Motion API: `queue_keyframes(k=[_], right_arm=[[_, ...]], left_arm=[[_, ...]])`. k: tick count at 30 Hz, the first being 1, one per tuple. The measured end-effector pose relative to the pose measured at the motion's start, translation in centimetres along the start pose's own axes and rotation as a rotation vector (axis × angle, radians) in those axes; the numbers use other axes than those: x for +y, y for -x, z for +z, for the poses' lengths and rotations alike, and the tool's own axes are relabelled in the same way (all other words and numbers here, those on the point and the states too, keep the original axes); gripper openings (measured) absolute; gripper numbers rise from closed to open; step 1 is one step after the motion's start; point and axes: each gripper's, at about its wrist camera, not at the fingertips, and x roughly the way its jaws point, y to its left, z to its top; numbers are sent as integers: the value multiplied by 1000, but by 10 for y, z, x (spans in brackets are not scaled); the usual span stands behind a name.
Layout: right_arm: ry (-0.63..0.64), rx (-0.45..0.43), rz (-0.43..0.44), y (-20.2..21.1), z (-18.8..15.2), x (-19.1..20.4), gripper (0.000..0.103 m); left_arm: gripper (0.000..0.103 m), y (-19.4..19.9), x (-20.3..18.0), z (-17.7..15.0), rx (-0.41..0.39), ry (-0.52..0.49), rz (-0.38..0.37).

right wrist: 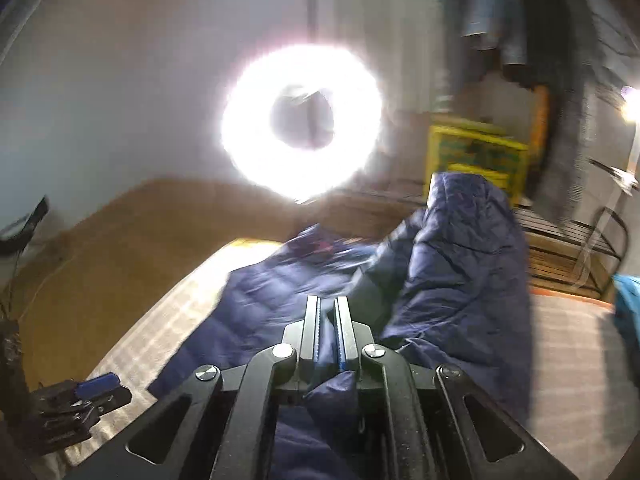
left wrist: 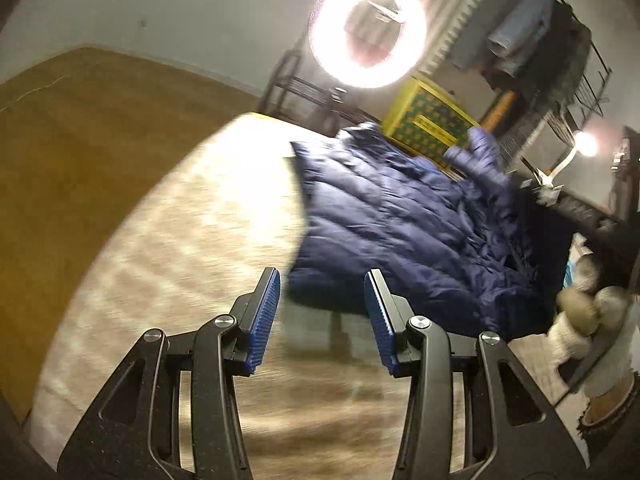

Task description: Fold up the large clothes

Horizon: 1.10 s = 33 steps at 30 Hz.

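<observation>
Navy puffer jacket (left wrist: 400, 224) lies spread on striped bed (left wrist: 180, 240) w/ one part lifted. Right claw (right wrist: 328, 320) pinched closed on jacket fabric; left claw (left wrist: 322, 304) half open, empty, near jacket's edge

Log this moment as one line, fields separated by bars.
step: folding navy puffer jacket on bed | left claw: open, empty | right claw: shut on jacket fabric | ring light: on
</observation>
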Motion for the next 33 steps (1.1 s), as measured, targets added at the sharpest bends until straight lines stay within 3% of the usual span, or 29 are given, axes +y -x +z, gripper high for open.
queue_keyframes(k=[6,13,17,21,24,26,27,28,30,33], right_arm=[[197,88,45,-61,-23,82,2],[384,125,104,-80,-51,138,1],[372,163,146,-93,-54,144,1],[309,196,284,-96,-57,147,0],[332,221,309,-96,-63,158,0],[306,213,343,-83,-60,149,9],[280,214,353,-76,-57,142,25],[243,208,360,-64,-53,131,33],[182,187,370,-39,-44,100,34],[101,150,366,-2,-36,46,41]], left_arm=[[44,17,34,-8,-36,56,53],[44,21,48,-13,-50,78,78],[44,22,50,-11,-61,84,90],[44,23,49,-9,-78,79,109],[44,24,47,-9,-80,81,110],[44,23,46,-10,-76,83,101],[44,22,45,-9,-71,85,91],[44,20,44,-8,-61,91,72],[44,17,40,-5,-46,107,35],[46,6,29,1,6,128,-77]])
